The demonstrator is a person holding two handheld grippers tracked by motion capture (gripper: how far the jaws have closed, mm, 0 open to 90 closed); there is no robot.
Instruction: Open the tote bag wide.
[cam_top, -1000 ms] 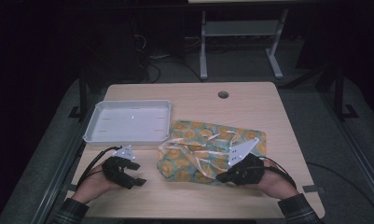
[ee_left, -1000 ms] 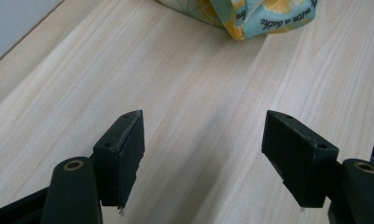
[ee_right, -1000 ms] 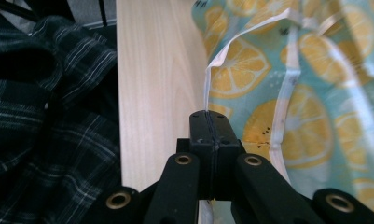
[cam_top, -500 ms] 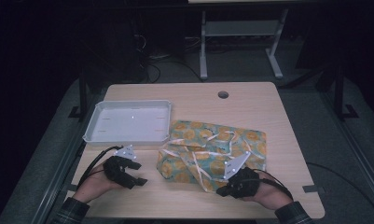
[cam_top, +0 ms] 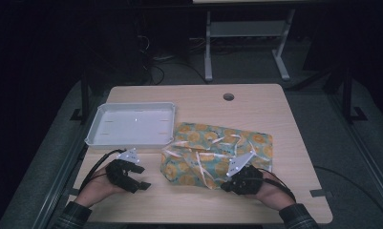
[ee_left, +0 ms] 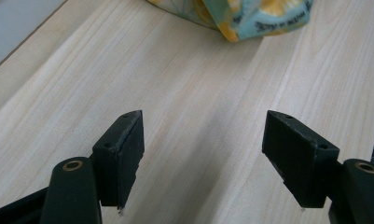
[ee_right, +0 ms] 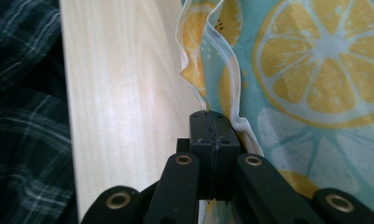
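Tools: 2 [cam_top: 140,183] [cam_top: 226,183] | cloth [cam_top: 218,152]: 1 | tray [cam_top: 96,126]: 1 | table [cam_top: 256,100]: 1

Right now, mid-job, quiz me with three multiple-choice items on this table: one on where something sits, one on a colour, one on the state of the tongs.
1. Where does the white tray sit relative to the lemon-print cloth?
A. to its left, toward the far side
B. on top of it
C. to its right

2. What colour is the ground of the cloth between the lemon slices?
A. red
B. pale blue-green
C. black

3. How do the two tongs stand?
A. both open
B. left tongs open, right tongs shut on the cloth's white edging
C. left shut, right open

Answers:
1. A, the high view shows the tray on the table left of the cloth.
2. B, the right gripper view shows it close up.
3. B, the left jaws stand wide apart over bare wood, while the right jaws meet at the edging.
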